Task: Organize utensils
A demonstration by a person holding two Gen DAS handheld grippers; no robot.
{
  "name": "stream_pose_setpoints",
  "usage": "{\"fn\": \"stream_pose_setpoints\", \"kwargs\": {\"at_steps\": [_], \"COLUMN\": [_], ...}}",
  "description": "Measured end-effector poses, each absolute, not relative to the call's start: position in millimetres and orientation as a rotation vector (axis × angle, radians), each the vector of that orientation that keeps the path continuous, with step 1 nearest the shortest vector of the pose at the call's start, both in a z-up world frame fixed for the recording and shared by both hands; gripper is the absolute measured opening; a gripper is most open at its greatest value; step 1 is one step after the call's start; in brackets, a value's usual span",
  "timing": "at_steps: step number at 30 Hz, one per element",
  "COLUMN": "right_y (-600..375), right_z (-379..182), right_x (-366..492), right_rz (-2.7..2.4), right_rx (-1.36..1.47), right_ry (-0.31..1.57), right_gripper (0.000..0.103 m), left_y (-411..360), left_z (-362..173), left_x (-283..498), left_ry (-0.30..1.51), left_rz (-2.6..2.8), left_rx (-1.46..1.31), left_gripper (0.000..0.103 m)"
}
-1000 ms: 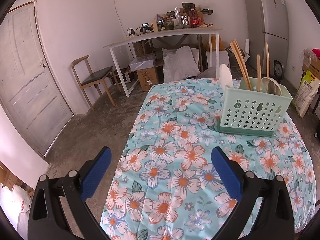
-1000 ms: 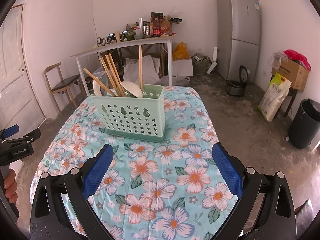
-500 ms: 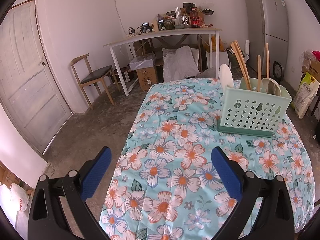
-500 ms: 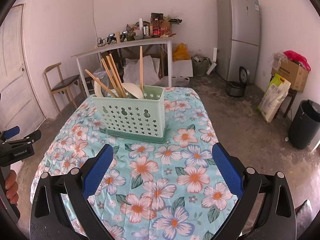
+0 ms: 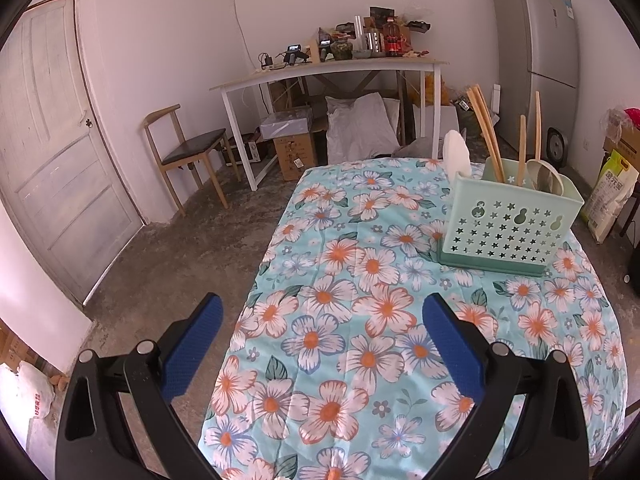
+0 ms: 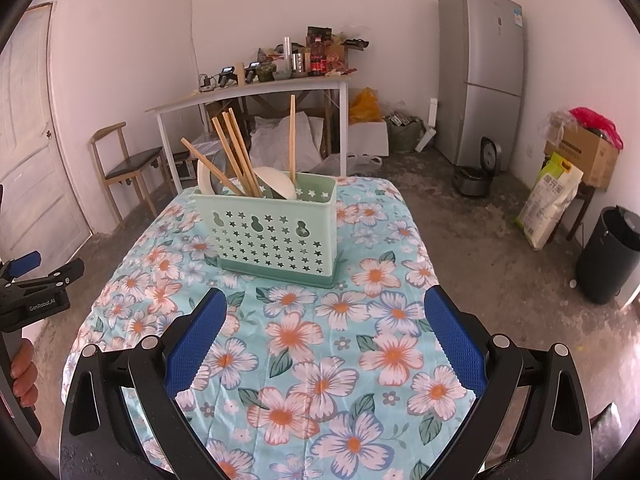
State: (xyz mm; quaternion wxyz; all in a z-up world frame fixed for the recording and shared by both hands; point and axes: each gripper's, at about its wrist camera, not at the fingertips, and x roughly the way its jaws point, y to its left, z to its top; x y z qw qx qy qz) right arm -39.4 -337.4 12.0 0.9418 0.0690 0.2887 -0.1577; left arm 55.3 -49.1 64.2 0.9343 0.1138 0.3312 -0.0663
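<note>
Chopsticks (image 6: 236, 152) stand upright in the caddy (image 6: 272, 236), dead ahead of the right gripper (image 6: 326, 320); both grippers gape empty.

I'm looking at a lived-in home room w/ bare concrete floor: tall grey fridge (image 6: 482, 80), cluttered white-legged side table (image 6: 256, 92), wooden chair w/ dark seat (image 5: 186, 150), floral-cloth dining table (image 6: 304, 340).

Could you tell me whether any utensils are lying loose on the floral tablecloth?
No, the tablecloth is bare; the chopsticks stand in the green caddy.
</note>
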Motion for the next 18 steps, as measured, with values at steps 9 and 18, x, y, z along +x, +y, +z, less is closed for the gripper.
{"fn": "stream_pose_setpoints", "kwargs": {"at_steps": [9,18], "right_y": [-337.3,-334.9], "right_z": [11.9,12.4], "right_x": [-39.8,-39.5], "right_rz": [-0.321,-0.317], "right_rx": [0.141,0.143], "right_ry": [0.589,0.592], "right_gripper": [0.095,0.095], "left_y": [-48.8,-49.2], "left_z": [64.0,64.1], "left_x": [54.7,54.1], "left_ry": [0.679,0.677], "left_rz": [-0.136,-0.135], "left_rx": [0.232,0.231], "left_gripper": [0.097,0.097]}}
